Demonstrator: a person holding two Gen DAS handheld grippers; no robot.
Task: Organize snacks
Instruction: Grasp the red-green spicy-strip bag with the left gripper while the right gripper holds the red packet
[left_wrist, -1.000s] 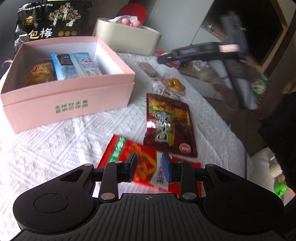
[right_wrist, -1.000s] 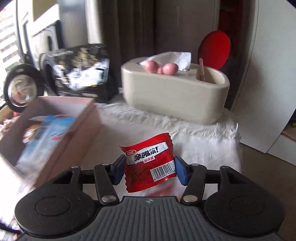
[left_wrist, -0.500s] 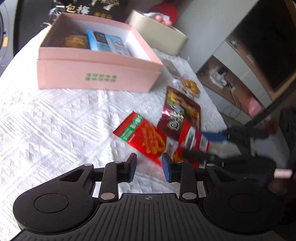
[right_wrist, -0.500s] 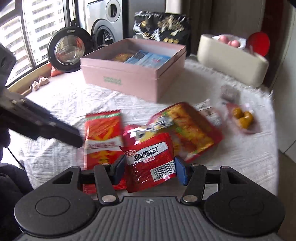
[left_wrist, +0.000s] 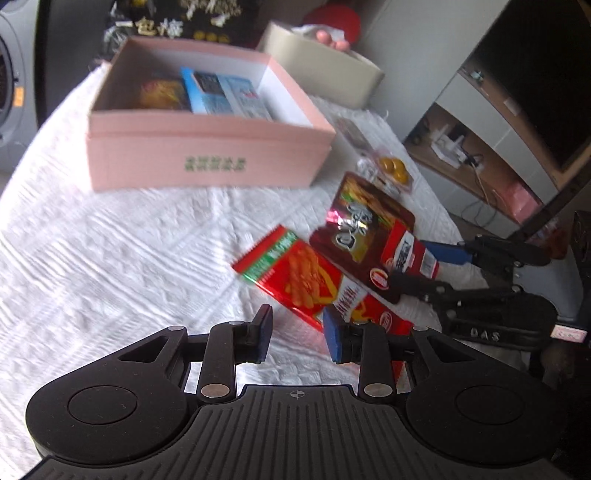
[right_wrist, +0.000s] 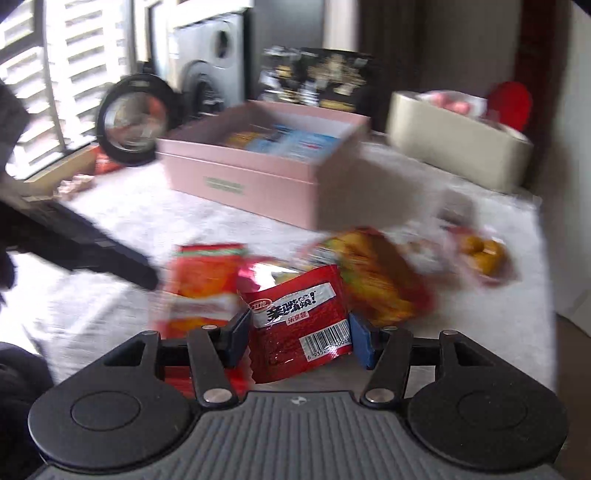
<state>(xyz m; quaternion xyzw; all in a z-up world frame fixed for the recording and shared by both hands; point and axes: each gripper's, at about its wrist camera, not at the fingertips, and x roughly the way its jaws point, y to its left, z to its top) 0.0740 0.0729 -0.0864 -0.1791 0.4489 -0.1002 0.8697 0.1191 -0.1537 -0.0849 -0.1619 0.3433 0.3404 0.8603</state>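
I'm pinching the red packet (right_wrist: 299, 325) in my right gripper (right_wrist: 299, 338), left gripper (left_wrist: 297, 334) hovering slightly open and empty, and a loose edge grip could drop it short of the far pink box (right_wrist: 258, 184).

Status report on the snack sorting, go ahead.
Right gripper shut on small red packet. Left gripper open, empty, above red-green packet. Pink box open, path unobstructed.

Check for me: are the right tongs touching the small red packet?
Touching. In the right wrist view the right tongs hold the small red packet between both blue pads, lifted above the other snacks.
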